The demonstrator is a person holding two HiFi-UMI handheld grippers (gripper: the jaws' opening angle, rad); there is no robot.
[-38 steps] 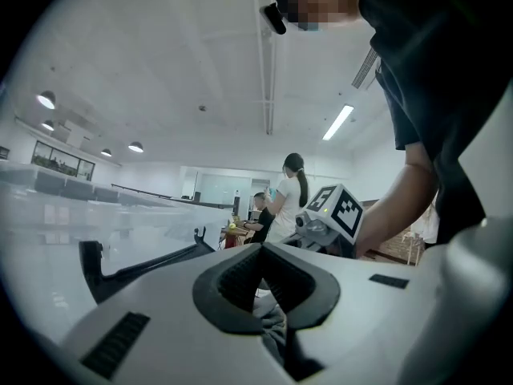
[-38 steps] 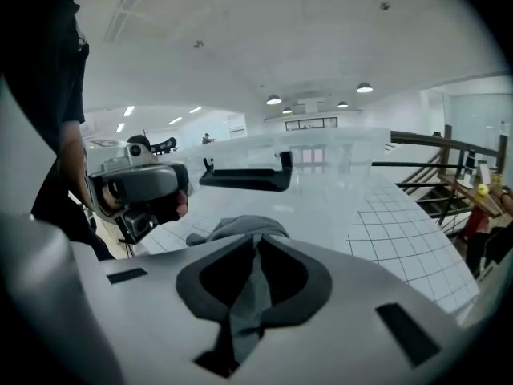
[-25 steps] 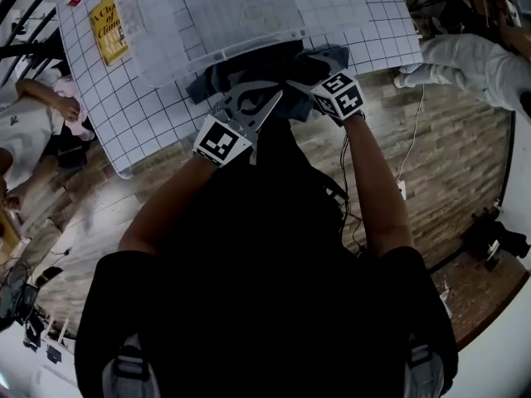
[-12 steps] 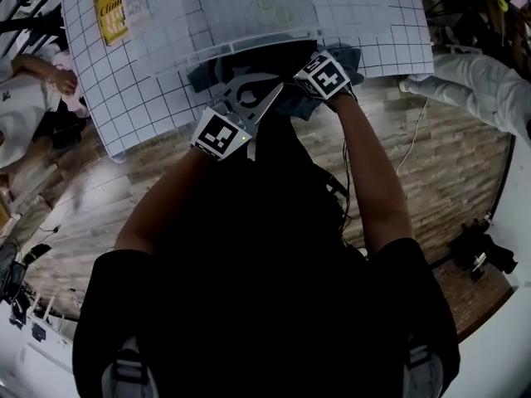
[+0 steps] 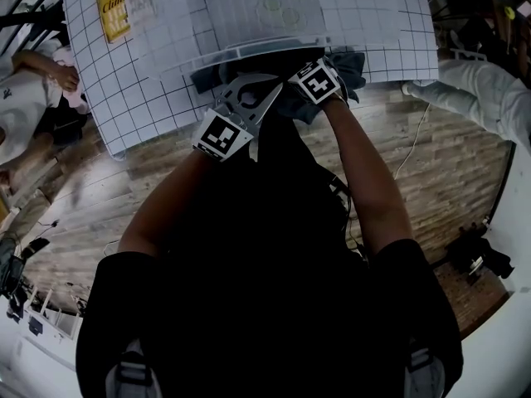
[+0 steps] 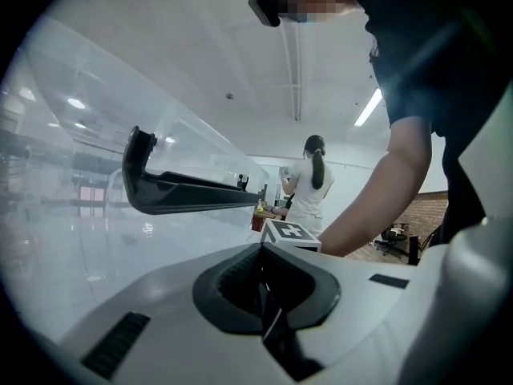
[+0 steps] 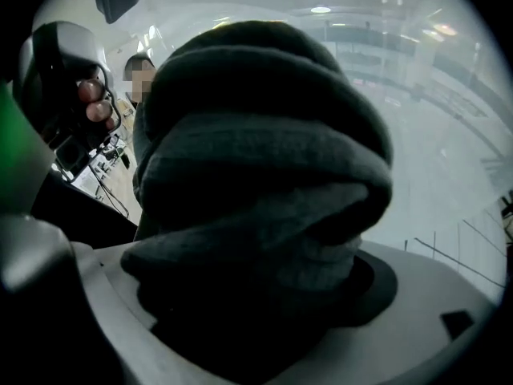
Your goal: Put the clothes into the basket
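Item, head view, nearest first: wearer's black shirt [image 5: 265, 288], both forearms reaching forward over a wood-plank floor [image 5: 448, 172]. Left tool [image 5: 261, 99]: held near level at the bench's near edge, jaws together, nothing to be made out between them; its own view looks along a clear wall at a black handle [image 6: 184, 189]. Right tool [image 5: 314, 83]: tipped steeply down beside the left tool, jaws standing wide apart after having just been opening, with the clothes [image 7: 256, 175] bunched between them as a thick, dark grey roll that fills most of that view. Clothes, location: a dark heap at the near edge of the bench, directly under the near rim of the basket [image 5: 249, 50]; whether any part lies inside cannot be told. Basket: clear plastic, on the bench just beyond the tools. Bench [image 5: 124, 89]: covered by a white sheet ruled in a black grid. Yellow book [image 5: 110, 7]: far left corner of the bench. Periphery: one seated person [image 5: 25, 98] left of the bench; one light sleeve [image 5: 481, 98] at the right.
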